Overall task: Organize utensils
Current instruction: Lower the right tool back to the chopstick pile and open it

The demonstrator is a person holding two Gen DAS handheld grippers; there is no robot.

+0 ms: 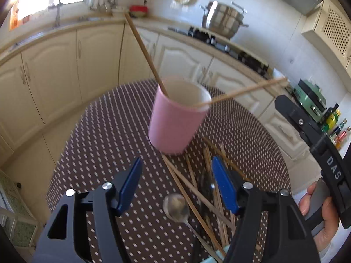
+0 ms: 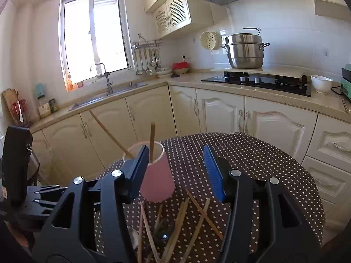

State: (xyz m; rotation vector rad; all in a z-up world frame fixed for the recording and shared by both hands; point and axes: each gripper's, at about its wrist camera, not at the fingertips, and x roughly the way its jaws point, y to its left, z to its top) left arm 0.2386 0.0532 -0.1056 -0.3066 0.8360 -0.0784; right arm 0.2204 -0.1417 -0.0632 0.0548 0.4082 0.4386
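Left wrist view, pink cup holding two chopsticks; both tongs spread, empty

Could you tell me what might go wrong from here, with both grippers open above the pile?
The pink cup holds two long chopsticks leaning far over its rim, so a nudge could tip it. The loose chopsticks lie crossed over the spoon, so the left hand-held gripper may grab several.
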